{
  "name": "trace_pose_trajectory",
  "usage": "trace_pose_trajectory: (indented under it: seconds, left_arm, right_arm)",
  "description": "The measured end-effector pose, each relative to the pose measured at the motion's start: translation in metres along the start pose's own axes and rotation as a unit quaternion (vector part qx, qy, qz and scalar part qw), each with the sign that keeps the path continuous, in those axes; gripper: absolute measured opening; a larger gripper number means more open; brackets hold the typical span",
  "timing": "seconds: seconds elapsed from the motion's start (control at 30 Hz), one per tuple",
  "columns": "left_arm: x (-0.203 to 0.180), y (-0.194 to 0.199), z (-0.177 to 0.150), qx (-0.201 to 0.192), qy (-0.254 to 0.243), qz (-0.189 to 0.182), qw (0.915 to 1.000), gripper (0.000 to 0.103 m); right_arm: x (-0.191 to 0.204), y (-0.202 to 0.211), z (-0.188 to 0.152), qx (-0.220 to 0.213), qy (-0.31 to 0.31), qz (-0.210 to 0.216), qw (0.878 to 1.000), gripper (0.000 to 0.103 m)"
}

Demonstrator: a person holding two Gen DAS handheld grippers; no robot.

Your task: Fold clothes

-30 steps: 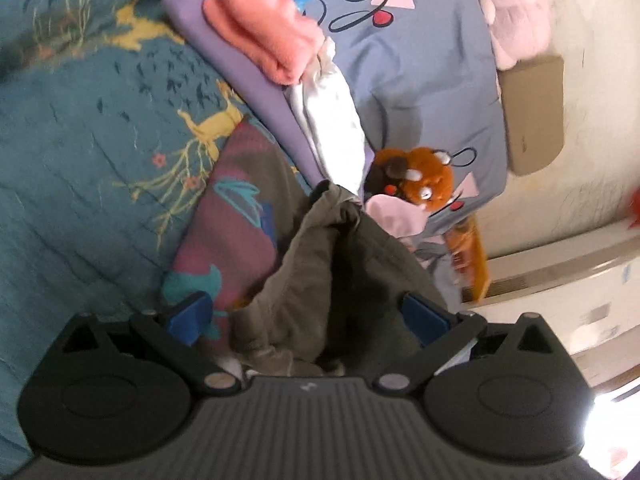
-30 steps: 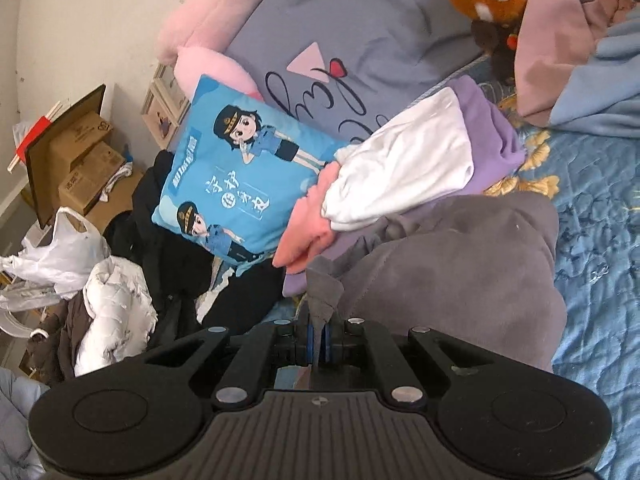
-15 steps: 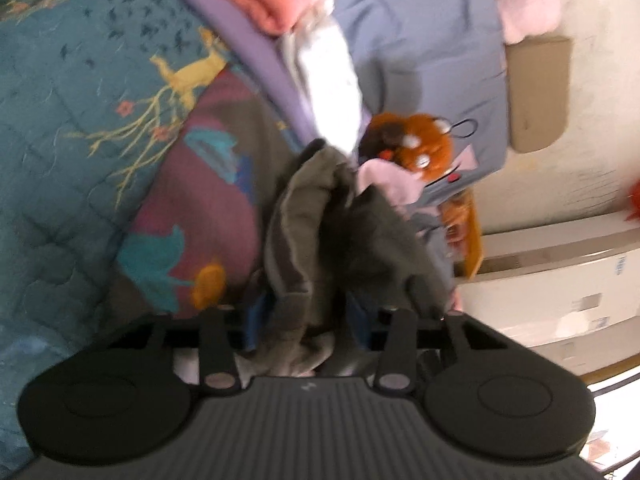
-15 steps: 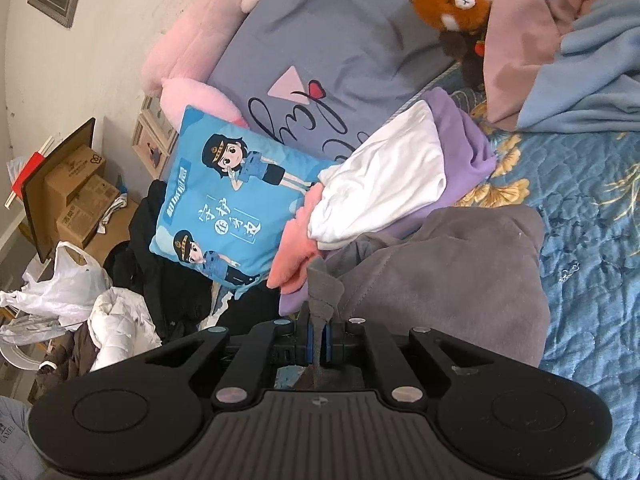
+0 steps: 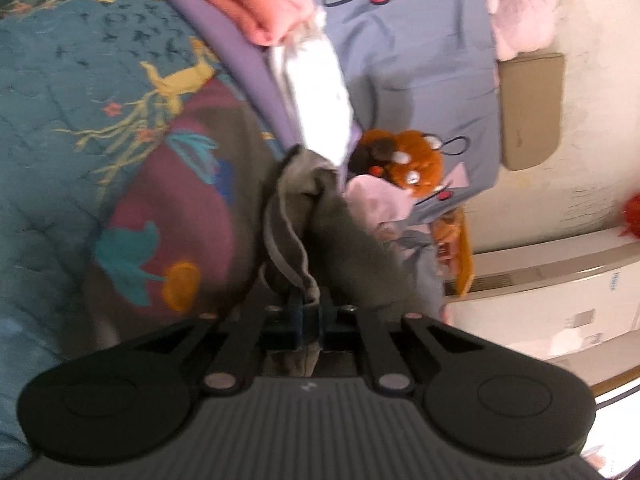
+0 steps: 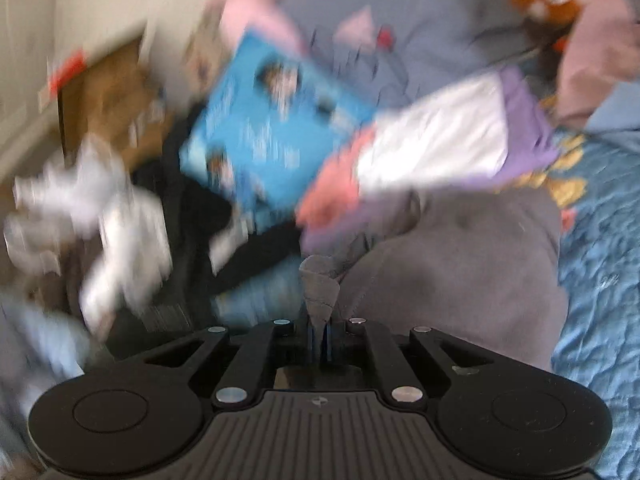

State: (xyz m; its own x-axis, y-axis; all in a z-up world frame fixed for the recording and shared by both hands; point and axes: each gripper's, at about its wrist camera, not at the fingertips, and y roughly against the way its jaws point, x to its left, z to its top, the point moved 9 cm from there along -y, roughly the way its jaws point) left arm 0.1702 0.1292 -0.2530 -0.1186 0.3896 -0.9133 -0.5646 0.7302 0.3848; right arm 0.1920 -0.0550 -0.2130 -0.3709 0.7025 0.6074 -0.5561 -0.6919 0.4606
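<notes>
Bed cover [image 5: 60,128]: blue quilt with a yellow print, filling 9 to 12 o'clock in my left wrist view and the 3 o'clock edge in my right.
Pillow [image 5: 420,60]: one, grey-blue, at 12 to 1 o'clock in the left view.
Grey garment [image 6: 460,272]: one, spread on the quilt, centre to 4 o'clock in the right view.
Folded stack [image 6: 432,148]: three pieces counted, white on coral on purple, at 1 o'clock beyond the garment, touching it.
Cartoon cushion [image 6: 272,132]: one, blue, at 11 o'clock, blurred.
Plush toy [image 5: 412,160]: one, orange, at 1 o'clock.
Cardboard box [image 6: 108,100]: one, at 10 o'clock; contents too blurred to tell.
Left gripper [image 5: 306,316]: pressed together, pinching a bunched edge of the garment.
Right gripper [image 6: 320,336]: pressed together on a garment corner.
</notes>
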Motion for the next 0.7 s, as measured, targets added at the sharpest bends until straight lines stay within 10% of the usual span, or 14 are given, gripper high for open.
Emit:
trace_pose_trajectory:
  seconds: [0.43, 0.7]
  left_arm:
    - [-0.042, 0.011, -0.006, -0.012, -0.004, -0.105, 0.9944, 0.006]
    - [-0.08, 0.014, -0.023, 0.016, -0.069, -0.12, 0.9902, 0.014]
  right_arm:
    - [0.006, -0.004, -0.013, 0.054, 0.099, -0.038, 0.993, 0.008]
    - [0.021, -0.027, -0.02, 0.146, 0.252, -0.053, 0.955, 0.006]
